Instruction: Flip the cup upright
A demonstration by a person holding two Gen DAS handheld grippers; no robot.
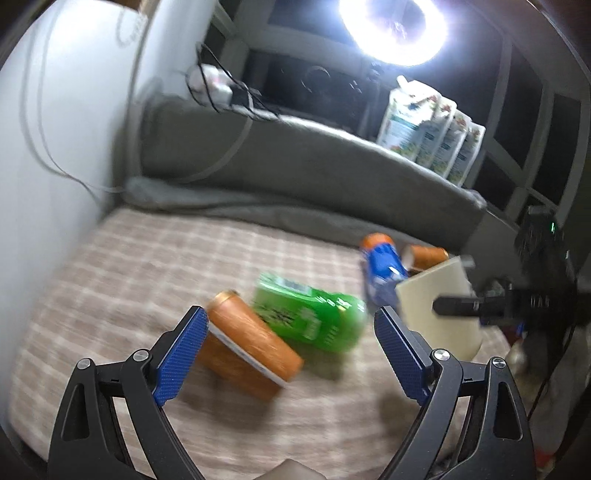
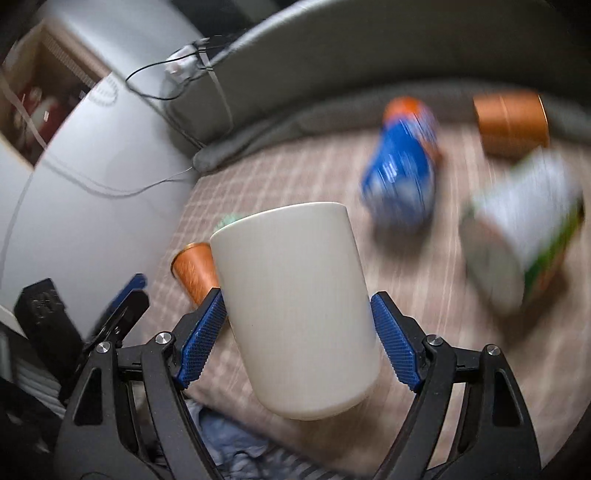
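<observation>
A cream cup (image 2: 295, 306) is held between the blue pads of my right gripper (image 2: 297, 325), lifted above the checked cloth and tilted. In the left wrist view the same cup (image 1: 439, 306) shows at the right with a black finger (image 1: 458, 306) across it. My left gripper (image 1: 288, 332) is open and empty, with its jaws wide apart above an orange can (image 1: 243, 343) and a green packet (image 1: 310, 314).
On the checked cloth (image 1: 147, 266) lie a blue bottle with an orange cap (image 1: 382, 266), a second orange can (image 1: 428, 256), and a white-green carton (image 2: 521, 229). A grey cushioned ledge (image 1: 295, 162) runs behind, with cartons (image 1: 432, 129) and a bright ring light (image 1: 393, 26) above.
</observation>
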